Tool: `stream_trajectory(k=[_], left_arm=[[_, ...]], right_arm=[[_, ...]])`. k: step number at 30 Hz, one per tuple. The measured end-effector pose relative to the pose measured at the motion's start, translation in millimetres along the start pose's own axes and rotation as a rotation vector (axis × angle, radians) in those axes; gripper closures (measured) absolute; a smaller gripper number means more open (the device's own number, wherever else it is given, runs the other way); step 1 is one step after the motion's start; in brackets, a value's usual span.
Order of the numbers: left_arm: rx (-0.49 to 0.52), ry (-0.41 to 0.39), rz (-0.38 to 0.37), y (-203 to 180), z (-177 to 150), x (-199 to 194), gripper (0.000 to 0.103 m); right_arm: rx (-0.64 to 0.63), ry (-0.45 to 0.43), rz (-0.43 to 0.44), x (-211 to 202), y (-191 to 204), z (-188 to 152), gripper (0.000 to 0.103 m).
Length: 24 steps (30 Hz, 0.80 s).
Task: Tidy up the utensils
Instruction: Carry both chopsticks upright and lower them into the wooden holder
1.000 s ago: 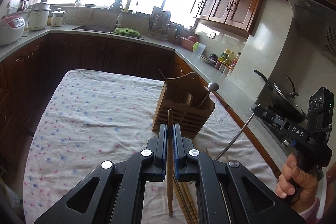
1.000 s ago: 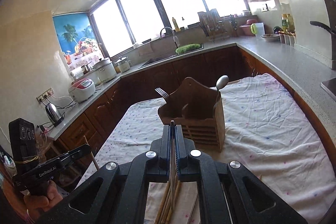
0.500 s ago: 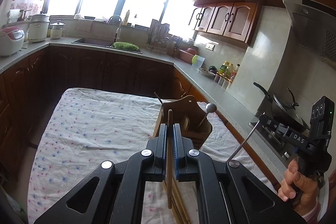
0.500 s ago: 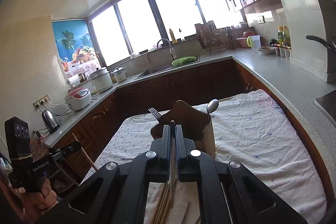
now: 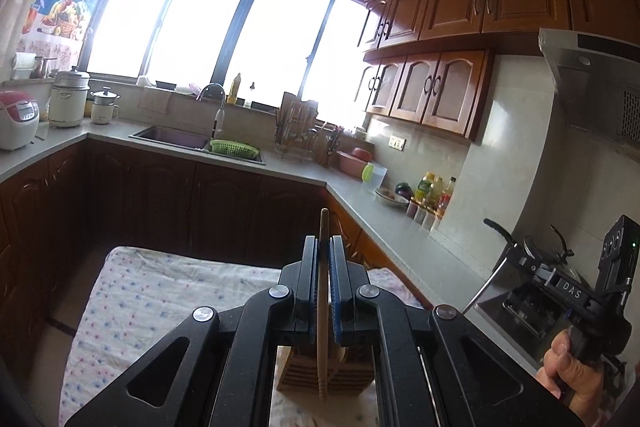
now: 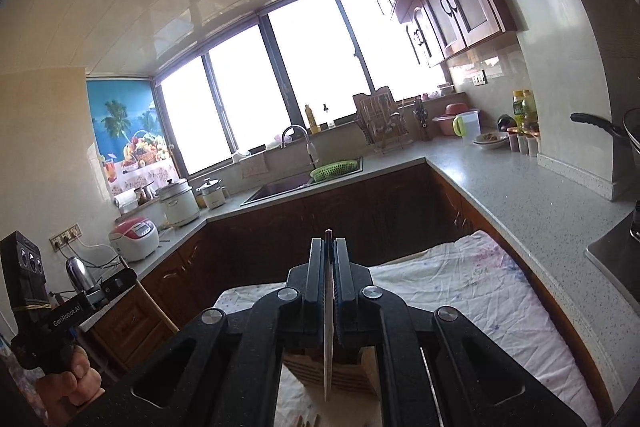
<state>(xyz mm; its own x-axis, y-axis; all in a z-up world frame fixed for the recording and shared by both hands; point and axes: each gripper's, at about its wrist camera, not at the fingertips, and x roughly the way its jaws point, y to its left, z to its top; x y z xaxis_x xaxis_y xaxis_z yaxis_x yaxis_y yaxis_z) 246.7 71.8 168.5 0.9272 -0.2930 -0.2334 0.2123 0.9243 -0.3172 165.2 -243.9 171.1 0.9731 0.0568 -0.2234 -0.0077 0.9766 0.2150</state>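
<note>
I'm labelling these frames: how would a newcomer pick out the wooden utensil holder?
Find the table under the flowered cloth in the middle of the kitchen. The wooden utensil holder stands on it, just beyond and below both grippers, and it is the only slatted box there.

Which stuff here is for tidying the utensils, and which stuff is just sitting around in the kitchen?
For the job:
- thin wooden chopstick, clamped in the left gripper
- second pale chopstick, clamped in the right gripper
- slatted wooden utensil holder on the dotted cloth

Just lying about:
- green plastic basket by the sink
- red-and-white rice cooker
- yellow-capped sauce bottles
</note>
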Motion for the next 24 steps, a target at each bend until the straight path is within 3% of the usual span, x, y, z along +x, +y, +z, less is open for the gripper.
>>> stream_trajectory(k=[9,14,19,24], left_arm=[[-0.045,-0.039,0.041,9.4,-10.5,73.5,0.1],[-0.08,-0.016,0.035,20.2,-40.8,113.8,0.1],[-0.052,0.027,0.05,22.9,-70.0,146.0,0.1],[-0.043,0.074,0.056,30.5,-78.9,167.1,0.1]], right_arm=[[-0.011,-0.029,-0.052,48.5,-10.1,14.7,0.099],[-0.017,-0.011,-0.076,73.2,-17.9,-4.3,0.099],[-0.017,0.023,-0.081,90.3,-26.0,-32.9,0.099],[-0.004,0.076,-0.094,101.9,-34.5,-53.8,0.099]])
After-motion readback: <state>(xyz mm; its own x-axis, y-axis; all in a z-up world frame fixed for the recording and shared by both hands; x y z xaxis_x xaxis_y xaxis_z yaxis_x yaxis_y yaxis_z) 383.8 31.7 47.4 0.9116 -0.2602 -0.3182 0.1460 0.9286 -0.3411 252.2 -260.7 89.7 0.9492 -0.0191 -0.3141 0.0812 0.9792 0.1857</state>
